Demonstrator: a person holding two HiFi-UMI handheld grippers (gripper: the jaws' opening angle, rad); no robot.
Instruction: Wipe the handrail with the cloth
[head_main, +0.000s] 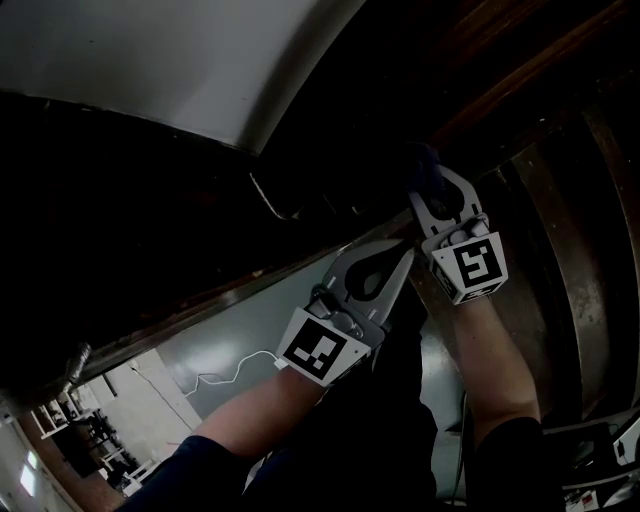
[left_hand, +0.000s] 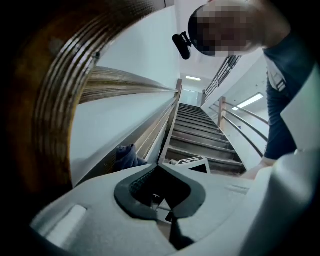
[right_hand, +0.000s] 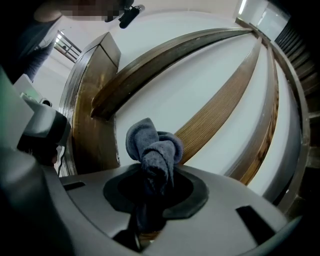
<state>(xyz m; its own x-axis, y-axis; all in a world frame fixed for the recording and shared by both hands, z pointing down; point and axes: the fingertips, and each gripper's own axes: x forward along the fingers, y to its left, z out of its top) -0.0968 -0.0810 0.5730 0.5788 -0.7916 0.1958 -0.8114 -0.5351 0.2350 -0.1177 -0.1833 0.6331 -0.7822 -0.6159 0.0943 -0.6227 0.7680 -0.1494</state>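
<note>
On a dim staircase, the right gripper (right_hand: 150, 192) clamps a bunched blue-grey cloth (right_hand: 152, 150) between its jaws, the wad poking out just below the wooden handrail (right_hand: 165, 55) on the white wall (right_hand: 200, 85) — whether it touches any wood cannot be told. The left gripper (left_hand: 160, 190) sits just beside the right one under the handrail, its jaws closed together with nothing between them — the stairs (left_hand: 200, 130) climb beyond.
</note>
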